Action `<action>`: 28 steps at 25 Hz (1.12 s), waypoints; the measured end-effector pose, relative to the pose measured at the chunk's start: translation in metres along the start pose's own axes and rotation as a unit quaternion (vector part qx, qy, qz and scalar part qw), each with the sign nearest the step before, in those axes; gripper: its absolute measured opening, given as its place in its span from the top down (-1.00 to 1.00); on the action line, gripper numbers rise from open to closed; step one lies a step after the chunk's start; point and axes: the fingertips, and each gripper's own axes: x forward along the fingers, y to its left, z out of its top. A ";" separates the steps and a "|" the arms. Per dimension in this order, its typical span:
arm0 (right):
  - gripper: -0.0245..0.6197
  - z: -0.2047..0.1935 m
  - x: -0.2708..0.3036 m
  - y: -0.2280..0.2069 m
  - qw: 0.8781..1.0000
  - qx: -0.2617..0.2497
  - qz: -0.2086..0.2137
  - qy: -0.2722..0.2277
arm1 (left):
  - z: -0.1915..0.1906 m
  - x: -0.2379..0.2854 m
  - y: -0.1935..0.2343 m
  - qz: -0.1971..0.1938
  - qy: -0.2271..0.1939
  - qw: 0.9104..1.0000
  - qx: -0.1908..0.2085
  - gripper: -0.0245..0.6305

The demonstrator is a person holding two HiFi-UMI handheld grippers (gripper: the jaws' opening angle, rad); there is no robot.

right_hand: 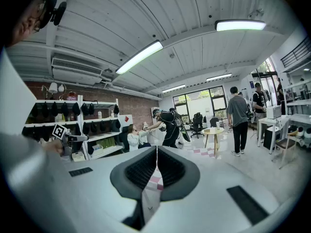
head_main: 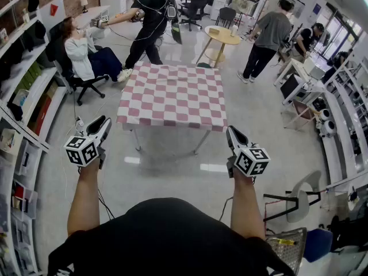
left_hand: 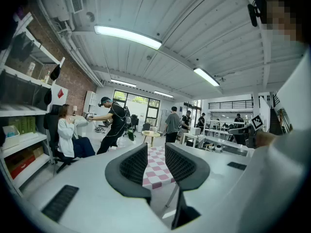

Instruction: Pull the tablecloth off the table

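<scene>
Pink-and-white checked tablecloth (head_main: 172, 96) spread flat over the table (head_main: 202, 142), well ahead of both tools and untouched, near hem hanging a little below the top. Probably light, thin and limp: apt to bunch, fold and slide rather than resist, with nothing seen standing on it to drag along. Best taken at the near hanging hem, one pinch toward each front corner, deep enough to trap a fold rather than a single slippery edge. Left gripper (head_main: 103, 123) low at the left, jaws a narrow way apart with nothing between. Right gripper (head_main: 232, 133) at the right, jaws pressed together and empty — to be opened before any pinch.
</scene>
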 end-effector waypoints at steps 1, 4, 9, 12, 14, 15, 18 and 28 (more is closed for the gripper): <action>0.84 0.000 0.000 -0.003 1.000 0.000 0.001 0.001 | 0.000 0.003 -0.002 0.000 -0.001 1.000 -0.001 0.52; 0.84 -0.002 0.001 -0.013 1.000 0.001 0.003 0.004 | 0.000 0.011 -0.009 -0.002 -0.001 1.000 -0.003 0.52; 0.84 -0.006 0.001 -0.027 1.000 0.003 0.016 0.010 | -0.006 0.027 -0.025 -0.004 0.001 1.000 -0.006 0.53; 0.84 -0.005 -0.003 -0.040 1.000 0.010 0.017 0.006 | -0.007 0.036 -0.038 -0.005 0.000 1.000 -0.006 0.53; 0.84 -0.006 -0.007 -0.051 1.000 0.018 0.014 0.004 | -0.008 0.041 -0.048 -0.005 0.000 1.000 -0.007 0.53; 0.84 -0.008 -0.008 -0.056 1.000 0.021 0.014 0.004 | -0.010 0.042 -0.053 -0.005 0.000 1.000 -0.007 0.53; 0.84 -0.012 -0.012 -0.068 1.000 0.021 0.014 0.006 | -0.014 0.049 -0.065 -0.005 0.001 1.000 -0.004 0.53; 0.84 -0.019 0.021 -0.099 0.999 0.030 0.010 0.025 | -0.023 0.089 -0.060 -0.006 0.025 1.000 -0.005 0.53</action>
